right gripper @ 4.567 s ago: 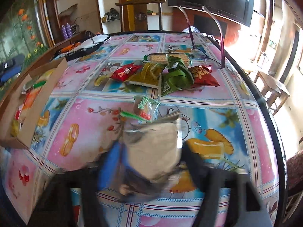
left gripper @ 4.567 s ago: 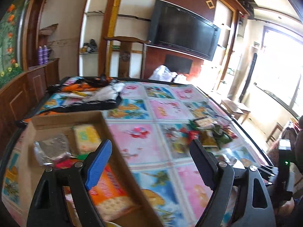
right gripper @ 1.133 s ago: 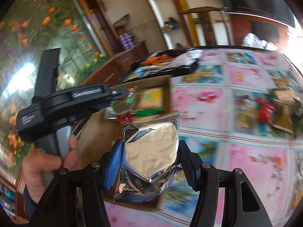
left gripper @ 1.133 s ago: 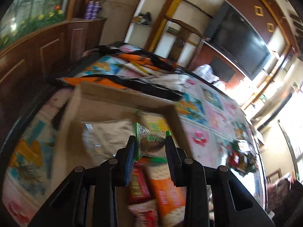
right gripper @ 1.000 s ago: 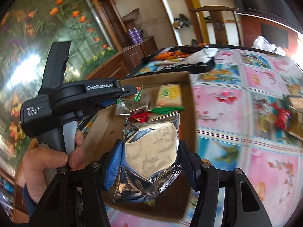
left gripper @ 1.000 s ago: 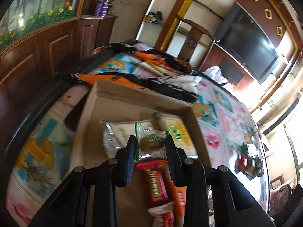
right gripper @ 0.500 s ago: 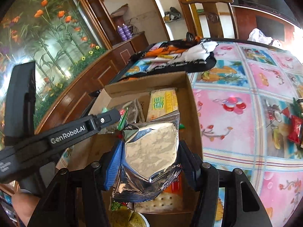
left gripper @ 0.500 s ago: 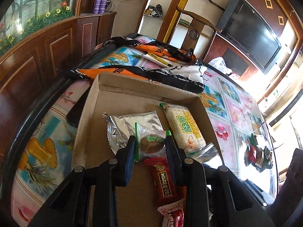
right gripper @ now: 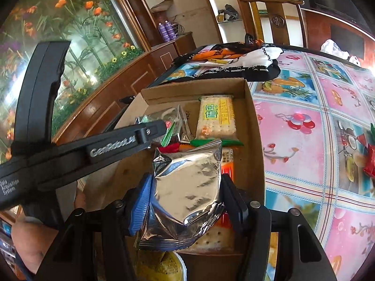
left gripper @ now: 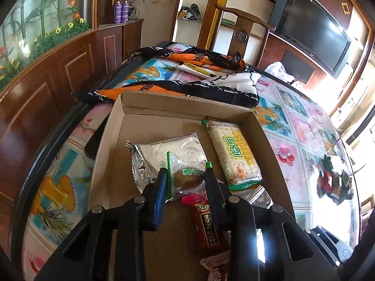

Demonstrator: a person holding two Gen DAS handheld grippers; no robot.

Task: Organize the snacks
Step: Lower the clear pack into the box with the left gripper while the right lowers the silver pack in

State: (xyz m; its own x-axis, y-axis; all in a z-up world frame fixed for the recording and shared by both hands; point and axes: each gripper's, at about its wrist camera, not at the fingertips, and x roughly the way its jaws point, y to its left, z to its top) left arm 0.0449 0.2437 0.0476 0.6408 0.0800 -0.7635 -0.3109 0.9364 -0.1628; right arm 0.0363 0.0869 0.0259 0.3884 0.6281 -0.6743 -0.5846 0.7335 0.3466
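Placement is the step in hand, as I judge it: both grippers hang over the cardboard box (left gripper: 187, 104) with a snack each. The left gripper (left gripper: 186, 179) has its fingers narrowed on a small clear green-edged pastry packet (left gripper: 185, 174), held above a silver foil pouch (left gripper: 164, 149) lying in the box. The right gripper (right gripper: 185, 187) has its fingers closed at mid width on a silver foil bag (right gripper: 187, 187), above the orange cracker pack (right gripper: 226, 171) at the near end.

To do it well, lower each snack until it rests on cardboard or on a flat pack before letting go, and release one hand at a time, since the two grippers are close together here.

Bare floor shows along the box's left wall and far end, beyond the yellow cracker pack (left gripper: 233, 154). The right wall stands just beside that pack. A black-and-orange cloth (left gripper: 187, 86) lies against the far wall on the worktop (left gripper: 302, 126); the remaining snack pile (left gripper: 332, 180) sits well apart on the right.
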